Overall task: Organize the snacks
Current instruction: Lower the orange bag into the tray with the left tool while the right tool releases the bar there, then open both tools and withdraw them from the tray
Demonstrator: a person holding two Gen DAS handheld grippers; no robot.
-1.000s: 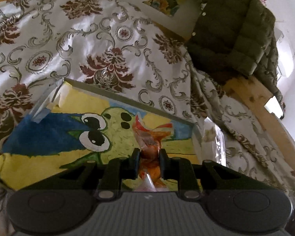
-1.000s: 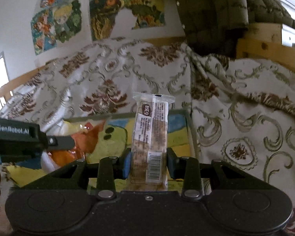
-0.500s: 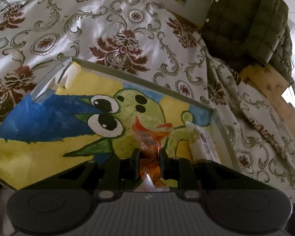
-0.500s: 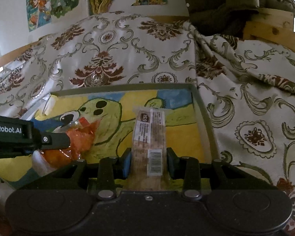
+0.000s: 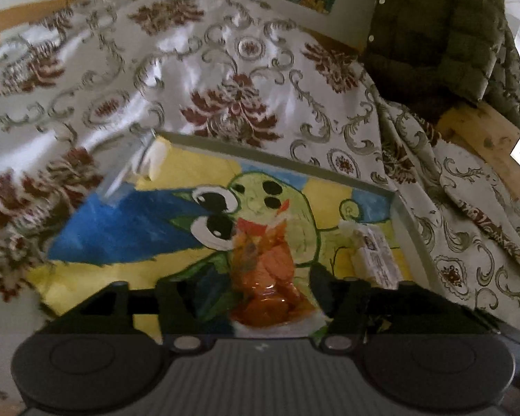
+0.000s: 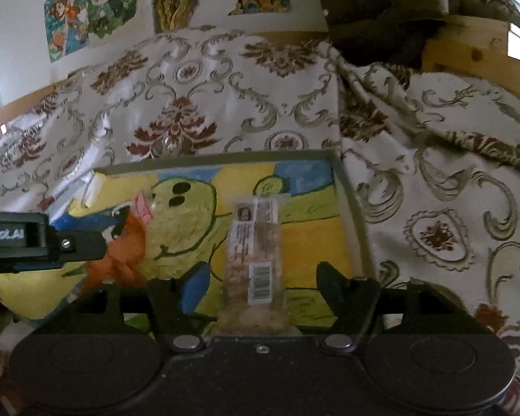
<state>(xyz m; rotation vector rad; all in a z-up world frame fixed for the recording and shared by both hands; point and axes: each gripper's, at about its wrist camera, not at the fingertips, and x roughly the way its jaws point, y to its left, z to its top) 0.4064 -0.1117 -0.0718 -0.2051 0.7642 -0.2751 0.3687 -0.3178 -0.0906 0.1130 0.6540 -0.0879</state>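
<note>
A shallow grey tray (image 5: 277, 161) lined with a painted green cartoon creature lies on a patterned cloth. An orange snack bag (image 5: 263, 274) rests on the painting between the spread fingers of my left gripper (image 5: 256, 289); its jaws are opening and no pad presses the bag. A clear-wrapped biscuit pack (image 6: 256, 242) lies in the tray (image 6: 355, 215) near its right rim, between the fingers of my right gripper (image 6: 260, 287), whose jaws are also opening, clear of the pack. The pack (image 5: 376, 256) and the orange bag (image 6: 121, 253) also show from the opposite views.
White cloth (image 5: 225, 79) with brown floral print covers the surface all round the tray. A green quilted jacket (image 5: 443, 27) hangs over a wooden frame (image 5: 495, 152) at the back right. Posters (image 6: 90, 7) hang on the wall behind.
Both grippers came down over the tray, then their jaws spread. The orange bag and the biscuit pack, gripped before, now lie loose on the painted tray.
</note>
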